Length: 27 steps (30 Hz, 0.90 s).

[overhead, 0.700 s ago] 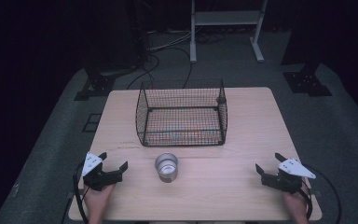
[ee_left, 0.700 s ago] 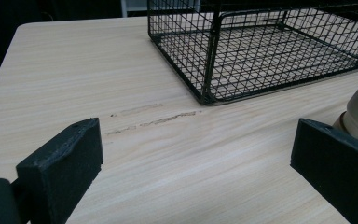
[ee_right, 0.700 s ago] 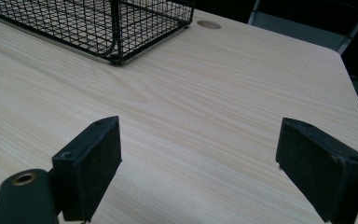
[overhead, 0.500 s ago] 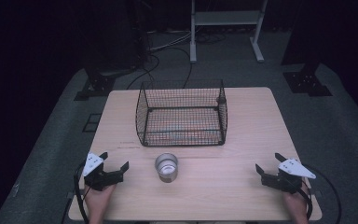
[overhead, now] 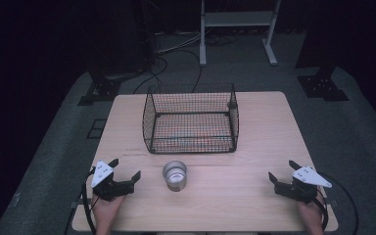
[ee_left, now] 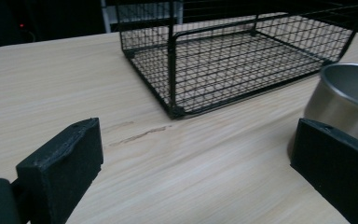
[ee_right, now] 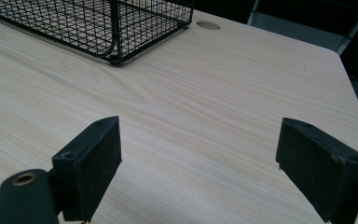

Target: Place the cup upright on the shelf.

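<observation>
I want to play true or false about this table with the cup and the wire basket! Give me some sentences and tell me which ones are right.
1. The metal cup stands on the table, outside the wire basket. True.
2. The left tool is squeezing the cup. False: its jaws are open and the cup stands apart, off to its side.
3. The basket has nothing in it. True.
4. The right tool holds a spoon. False: its jaws are open with only bare table between them.
5. The cup lies tipped on its side. False: it stands upright, open end up.
</observation>
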Each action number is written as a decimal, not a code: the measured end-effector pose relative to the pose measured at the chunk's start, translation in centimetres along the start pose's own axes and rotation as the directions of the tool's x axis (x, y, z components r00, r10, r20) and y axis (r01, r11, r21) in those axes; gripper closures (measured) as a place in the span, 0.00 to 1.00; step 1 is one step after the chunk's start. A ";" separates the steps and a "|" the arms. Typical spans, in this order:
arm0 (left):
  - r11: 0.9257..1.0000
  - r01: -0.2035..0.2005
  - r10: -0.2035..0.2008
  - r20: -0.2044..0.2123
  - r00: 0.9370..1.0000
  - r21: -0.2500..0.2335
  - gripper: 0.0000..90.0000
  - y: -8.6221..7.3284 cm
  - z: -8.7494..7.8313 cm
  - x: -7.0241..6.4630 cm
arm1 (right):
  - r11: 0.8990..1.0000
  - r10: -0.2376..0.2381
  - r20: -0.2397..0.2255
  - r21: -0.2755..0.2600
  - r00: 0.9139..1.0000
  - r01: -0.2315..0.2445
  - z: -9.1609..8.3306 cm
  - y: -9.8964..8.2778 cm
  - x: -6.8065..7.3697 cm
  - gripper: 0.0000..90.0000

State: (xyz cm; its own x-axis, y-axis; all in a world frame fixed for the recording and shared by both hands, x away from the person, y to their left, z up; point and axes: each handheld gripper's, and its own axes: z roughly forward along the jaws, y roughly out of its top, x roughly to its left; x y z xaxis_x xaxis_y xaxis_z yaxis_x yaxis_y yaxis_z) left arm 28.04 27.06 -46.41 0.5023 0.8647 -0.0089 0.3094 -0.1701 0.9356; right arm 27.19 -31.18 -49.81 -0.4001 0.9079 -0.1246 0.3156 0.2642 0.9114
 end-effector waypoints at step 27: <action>0.999 -0.011 0.015 0.082 0.997 -0.054 0.02 2.2 -0.2 -1.4 | 1.000 -0.006 0.000 0.009 1.000 0.006 0.1 0.0 0.1 0.15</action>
State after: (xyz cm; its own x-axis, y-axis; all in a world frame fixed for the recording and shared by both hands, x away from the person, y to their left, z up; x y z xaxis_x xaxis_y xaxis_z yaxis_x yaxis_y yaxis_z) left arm 27.84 25.55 -44.31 0.5716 0.8202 -0.0239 0.2603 -0.1537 0.9532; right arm 27.26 -31.04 -49.82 -0.4023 0.9062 -0.1303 0.3212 0.2730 0.9068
